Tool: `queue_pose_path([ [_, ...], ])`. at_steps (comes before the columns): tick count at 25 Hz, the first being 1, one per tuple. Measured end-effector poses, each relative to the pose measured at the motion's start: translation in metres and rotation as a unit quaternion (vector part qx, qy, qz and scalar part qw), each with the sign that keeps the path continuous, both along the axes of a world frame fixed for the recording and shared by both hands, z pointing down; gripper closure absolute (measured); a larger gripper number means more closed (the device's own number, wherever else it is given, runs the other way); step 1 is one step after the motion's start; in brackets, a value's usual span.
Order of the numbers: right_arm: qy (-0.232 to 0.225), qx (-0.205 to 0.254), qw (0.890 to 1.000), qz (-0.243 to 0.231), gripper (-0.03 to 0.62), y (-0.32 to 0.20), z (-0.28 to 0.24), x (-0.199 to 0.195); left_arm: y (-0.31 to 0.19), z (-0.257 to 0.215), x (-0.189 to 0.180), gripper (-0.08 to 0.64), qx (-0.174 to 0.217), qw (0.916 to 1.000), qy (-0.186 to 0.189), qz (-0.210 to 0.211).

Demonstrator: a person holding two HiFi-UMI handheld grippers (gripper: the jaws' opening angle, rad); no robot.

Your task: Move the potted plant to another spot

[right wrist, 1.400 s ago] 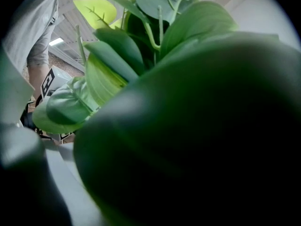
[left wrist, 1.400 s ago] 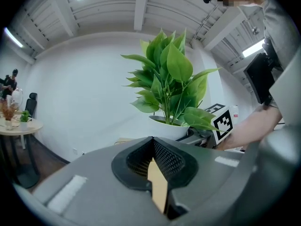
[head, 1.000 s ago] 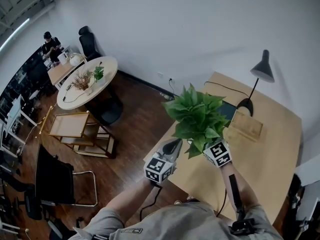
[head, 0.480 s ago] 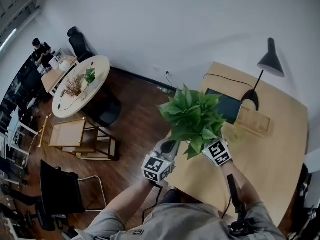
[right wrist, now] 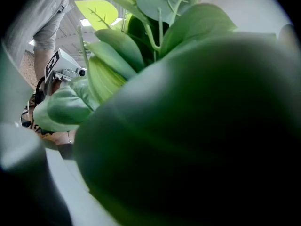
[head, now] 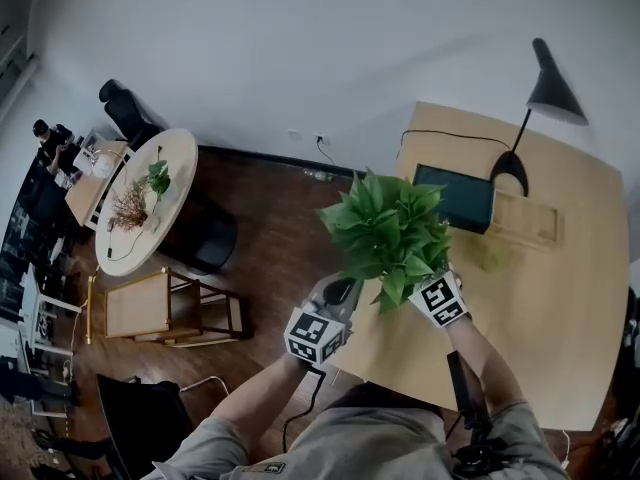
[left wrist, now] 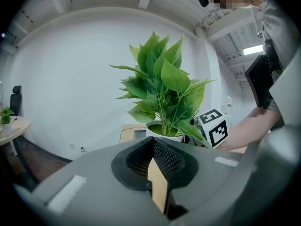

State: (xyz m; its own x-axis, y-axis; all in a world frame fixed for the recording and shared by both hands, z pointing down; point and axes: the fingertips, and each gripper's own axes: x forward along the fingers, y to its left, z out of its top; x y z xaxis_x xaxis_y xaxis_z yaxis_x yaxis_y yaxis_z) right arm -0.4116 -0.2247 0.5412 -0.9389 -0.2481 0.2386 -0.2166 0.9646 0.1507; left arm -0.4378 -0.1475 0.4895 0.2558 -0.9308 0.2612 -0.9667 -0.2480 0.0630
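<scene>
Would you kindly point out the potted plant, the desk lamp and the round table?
potted plant [head: 388,230]: head view, on its leaves.
desk lamp [head: 554,90]: head view, on its shade.
round table [head: 179,154]: head view, on bare tabletop.

Right gripper view: blurred leaves of the green leafy potted plant [right wrist: 188,126] fill the lens at close range. This gripper's jaws and whatever they grip cannot be verified.

Head view: foliage covers the white pot entirely, and also the front of the right gripper [head: 432,293].

Left gripper view: the grey body of the left gripper [left wrist: 154,154] hides the pot except its rim.

Small items on the round cream table [head: 182,160] are too small to identify.
</scene>
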Motion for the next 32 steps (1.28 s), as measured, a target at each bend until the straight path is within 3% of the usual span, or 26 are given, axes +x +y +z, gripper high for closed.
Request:
queue_pose_path([
  [16, 0.051, -0.016, 0.996, 0.066, 0.064, -0.042, 0.09, -0.011, -0.013, 0.049, -0.017, 0.566, -0.06, 0.9979, -0.001, 0.025],
  [20, 0.062, -0.024, 0.995, 0.075, 0.066, -0.045, 0.103, -0.013, -0.016, 0.054, -0.023, 0.566, -0.05, 0.9985, -0.001, 0.023],
  [32, 0.066, -0.047, 0.992, 0.101, 0.065, -0.056, 0.124, -0.007, -0.025, 0.07, -0.015, 0.566, -0.07, 0.9968, 0.01, 0.036],
])
